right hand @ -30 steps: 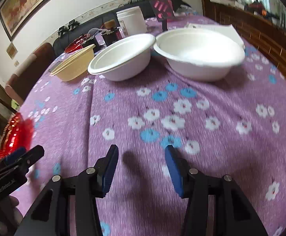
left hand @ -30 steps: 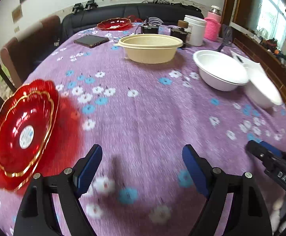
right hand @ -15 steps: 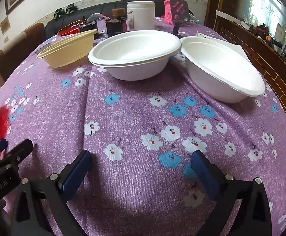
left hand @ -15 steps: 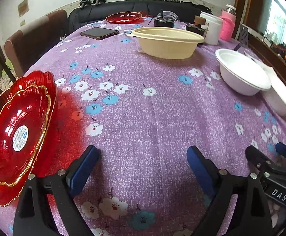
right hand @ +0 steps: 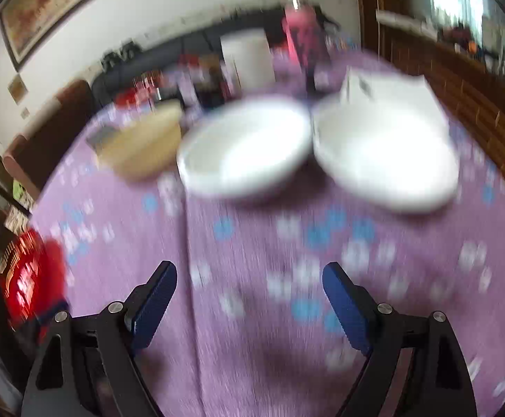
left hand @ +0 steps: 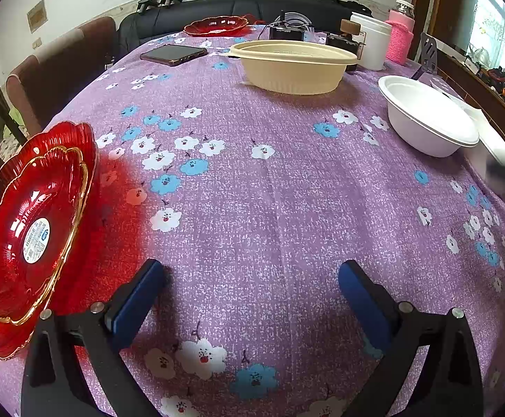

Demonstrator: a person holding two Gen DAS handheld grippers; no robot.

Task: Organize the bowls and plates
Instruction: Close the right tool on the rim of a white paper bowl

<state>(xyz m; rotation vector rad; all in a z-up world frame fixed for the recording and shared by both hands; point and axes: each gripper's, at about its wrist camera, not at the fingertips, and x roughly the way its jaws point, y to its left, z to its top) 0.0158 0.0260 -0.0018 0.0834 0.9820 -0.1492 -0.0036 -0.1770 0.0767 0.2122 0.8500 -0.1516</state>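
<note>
Two red glass plates (left hand: 33,236) with gold rims lie stacked at the table's left edge, just left of my left gripper (left hand: 251,271). Its jaws are opening over bare cloth with nothing between them. A beige bowl (left hand: 292,69) stands at the far middle and a white bowl (left hand: 426,118) to the right, with a second white bowl (left hand: 495,142) behind it. The right wrist view is blurred by motion. My right gripper (right hand: 249,271) hangs above the cloth, jaws closing slightly but wide apart and empty, short of the two white bowls (right hand: 249,149) (right hand: 388,163).
A purple flowered cloth (left hand: 269,191) covers the table. At the far end are another red plate (left hand: 217,26), a dark phone (left hand: 174,54), a white jar (left hand: 372,45) and a pink bottle (left hand: 400,40). Brown chairs (left hand: 54,73) stand on the left.
The left gripper's jaws have spread wider. The right gripper's jaws have spread too; it has risen, left the lower right of the left wrist view, and its own view is now blurred.
</note>
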